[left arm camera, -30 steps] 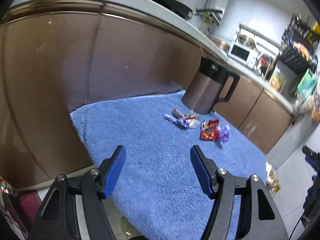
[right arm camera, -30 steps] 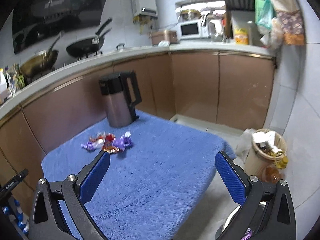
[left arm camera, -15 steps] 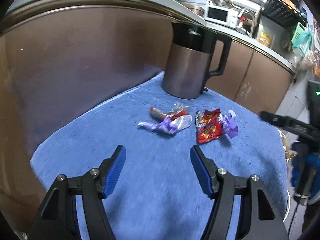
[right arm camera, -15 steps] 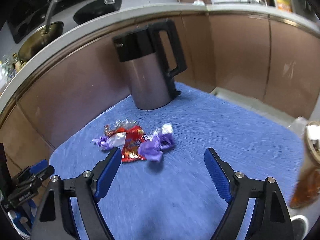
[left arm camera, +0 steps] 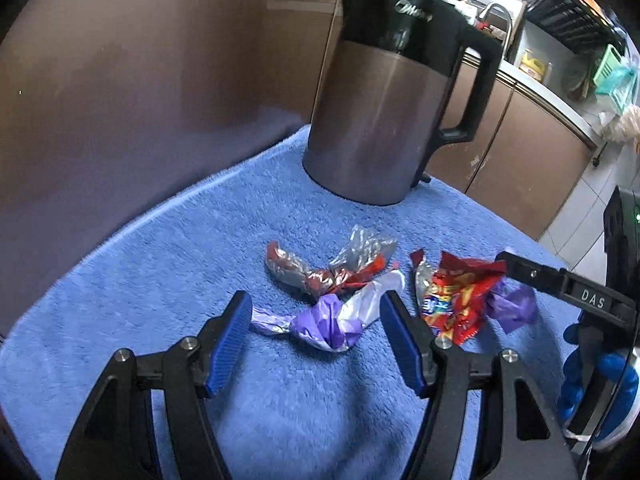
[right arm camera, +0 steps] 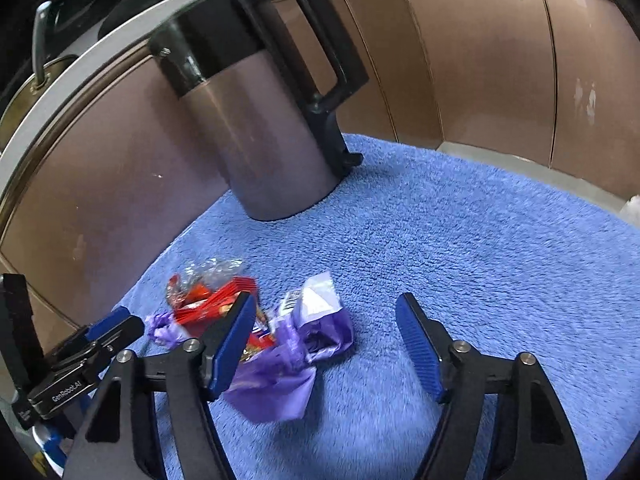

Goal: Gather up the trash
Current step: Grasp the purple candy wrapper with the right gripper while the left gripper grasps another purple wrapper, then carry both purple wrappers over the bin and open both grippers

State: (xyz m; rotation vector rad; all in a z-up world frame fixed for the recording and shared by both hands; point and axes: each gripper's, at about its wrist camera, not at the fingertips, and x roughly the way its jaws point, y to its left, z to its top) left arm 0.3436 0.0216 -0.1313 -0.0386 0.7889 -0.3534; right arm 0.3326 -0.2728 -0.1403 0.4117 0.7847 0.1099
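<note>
Several crumpled wrappers lie on a blue towel [left arm camera: 168, 240]. My left gripper [left arm camera: 316, 320] is open, its pads either side of a purple and white wrapper [left arm camera: 332, 320]. Behind that lies a clear and red wrapper [left arm camera: 328, 268], and to the right a red snack bag [left arm camera: 456, 296] and a purple wrapper [left arm camera: 512, 308]. My right gripper [right arm camera: 326, 328] is open, just above that purple wrapper [right arm camera: 296, 356], whose left part is behind the left finger. The red snack bag [right arm camera: 216, 308] lies to its left.
A brown and black kettle [left arm camera: 392, 112] stands on the towel right behind the wrappers, also in the right wrist view [right arm camera: 260, 120]. Brown cabinet doors [left arm camera: 120, 100] close off the back. The other gripper's body shows at the right edge [left arm camera: 568, 292].
Both grippers have moved forward and down onto the wrappers. The left now straddles the purple and white wrapper. The right jaws have narrowed a little over the purple wrapper.
</note>
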